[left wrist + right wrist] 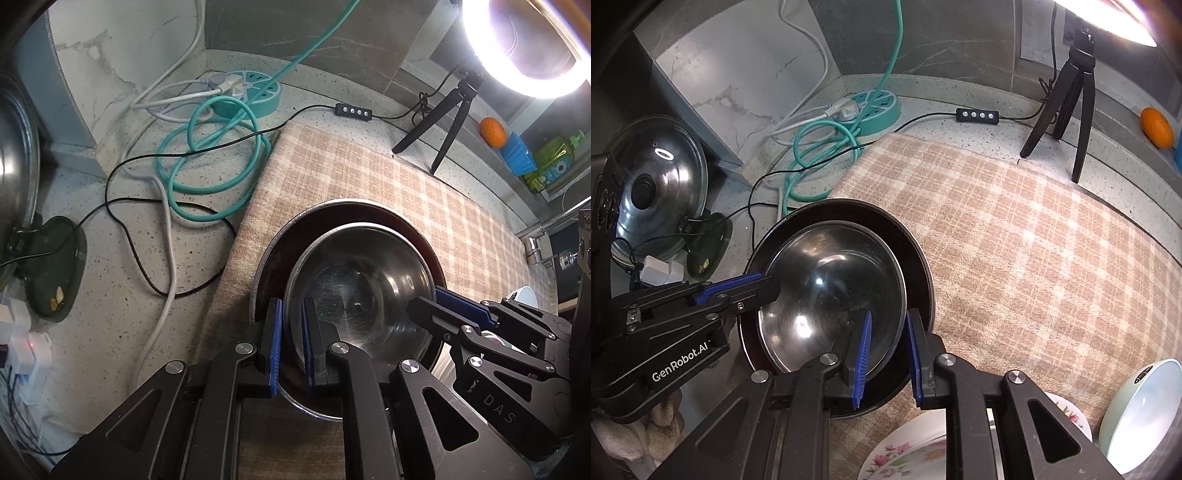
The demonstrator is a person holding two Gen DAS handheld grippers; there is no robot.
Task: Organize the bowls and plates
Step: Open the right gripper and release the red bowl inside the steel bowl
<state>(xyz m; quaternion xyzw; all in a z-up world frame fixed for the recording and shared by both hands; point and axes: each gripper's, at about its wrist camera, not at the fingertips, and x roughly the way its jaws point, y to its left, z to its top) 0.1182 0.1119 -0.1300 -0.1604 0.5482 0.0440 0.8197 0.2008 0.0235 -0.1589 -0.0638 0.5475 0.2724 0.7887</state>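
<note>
We see a steel bowl (365, 295) nested inside a dark plate (280, 258), both sitting on the plaid cloth (369, 177) near its left edge, cloth spread over the speckled tabletop (122, 266).

Left gripper (292, 343): fingers straddle the bowl's near-left rim, one blue pad (275, 343) outside the wall, the other inside. Small gap visible at both pads, so fingers read as released, rim between them but not pinched.

Right gripper (886, 354): fingers straddle the bowl's right rim the same way, inner pad (862, 358) inside the bowl, outer one over the plate's lip. Clear gap here too, released.

A floral plate (905, 446) and a pale green bowl (1145, 406) sit at the cloth's near-right corner, apart from the stack.

Off the cloth to the left: teal cable (207, 162), round teal power strip (251, 92), pot lid (657, 192). Ring light tripod (1067, 107) stands at the back edge, orange (1156, 127) beyond it.
</note>
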